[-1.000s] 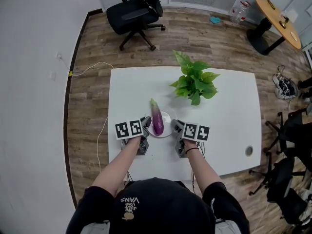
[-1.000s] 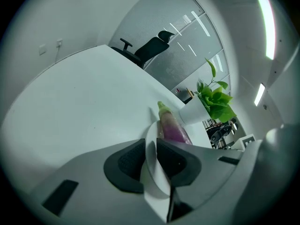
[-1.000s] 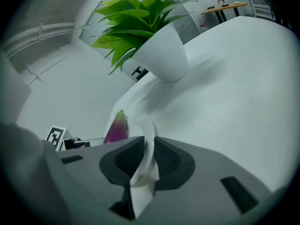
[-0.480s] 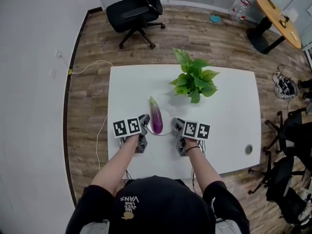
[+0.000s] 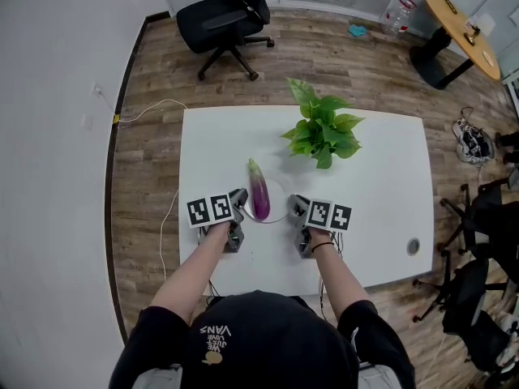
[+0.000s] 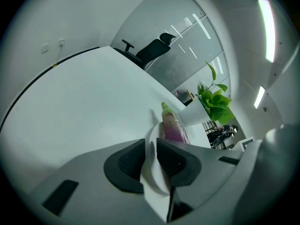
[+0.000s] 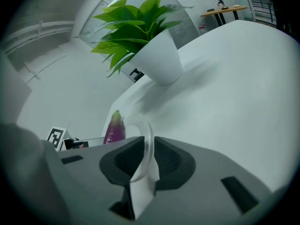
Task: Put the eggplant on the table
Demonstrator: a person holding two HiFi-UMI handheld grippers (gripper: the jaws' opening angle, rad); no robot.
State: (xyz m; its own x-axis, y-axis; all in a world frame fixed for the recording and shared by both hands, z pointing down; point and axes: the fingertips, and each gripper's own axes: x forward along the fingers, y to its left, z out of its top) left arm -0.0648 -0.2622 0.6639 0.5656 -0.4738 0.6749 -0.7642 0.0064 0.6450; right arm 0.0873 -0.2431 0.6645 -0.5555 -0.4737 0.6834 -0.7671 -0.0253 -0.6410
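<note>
The eggplant (image 5: 259,196) lies on a small white plate (image 7: 146,125) that I hold between my two grippers, over the near part of the white table (image 5: 381,185). Closest to me, my left gripper (image 5: 241,202) has its jaws pinched down on the plate's left rim, the dark pads pressed against either face of the thin edge. My right gripper (image 5: 293,209) does the same on the right rim, the jaws nearly together with only the rim between them. I cannot tell whether the plate rests on the tabletop or hangs just clear of it. On the plate, the eggplant sits left of centre, close beside my left gripper and well apart from the right one. It is slim and long, longer than the plate is wide, and lies lengthwise, pointing away from me. Its near end is rounded and deep glossy purple, and the skin fades to a paler pinkish violet farther up. The far end carries a green cap and stem that reaches past the plate's far rim. Beyond it, a leafy green plant in a white pot (image 5: 323,134) stands on the table, to the right of the eggplant's line. Past the table's far edge, a black office chair (image 5: 227,19) stands on the wooden floor (image 5: 154,160).
</note>
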